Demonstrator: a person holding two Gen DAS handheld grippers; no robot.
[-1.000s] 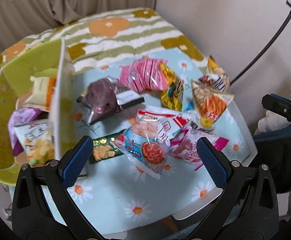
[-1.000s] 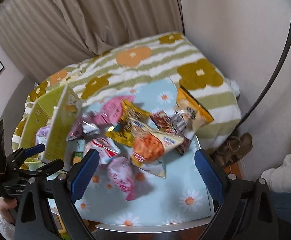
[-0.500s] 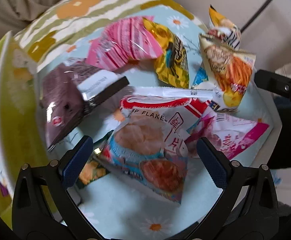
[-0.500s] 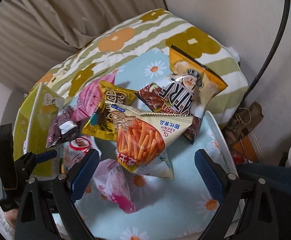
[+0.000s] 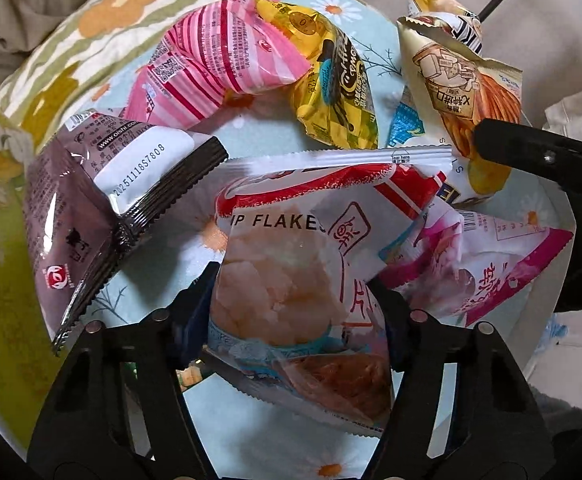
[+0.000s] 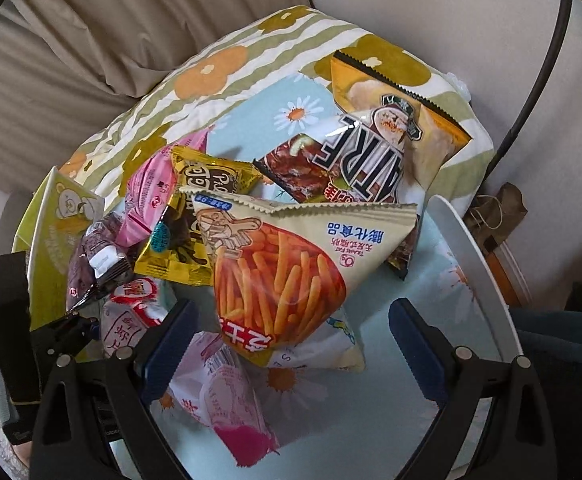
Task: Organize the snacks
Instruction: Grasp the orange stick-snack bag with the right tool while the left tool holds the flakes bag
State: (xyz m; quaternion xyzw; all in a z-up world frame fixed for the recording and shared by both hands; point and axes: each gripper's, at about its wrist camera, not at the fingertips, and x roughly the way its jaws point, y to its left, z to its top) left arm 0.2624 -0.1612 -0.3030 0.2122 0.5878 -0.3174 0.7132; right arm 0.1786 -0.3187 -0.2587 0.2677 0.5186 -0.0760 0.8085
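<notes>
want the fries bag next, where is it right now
In the right wrist view the fries bag lies mid-pile just ahead of the open right gripper, atop a white bag, with the gold bag to its left.

Your tabletop (image 6: 371, 412) wears a pale blue daisy-print cloth. Lying on it you have a heap of snack packets: a pink-striped bag (image 5: 227, 60), a yellow bag (image 5: 335, 92), a brown packet (image 5: 87, 216), a fries bag (image 6: 287, 276) and a green box (image 6: 47, 248) at its left edge.
</notes>
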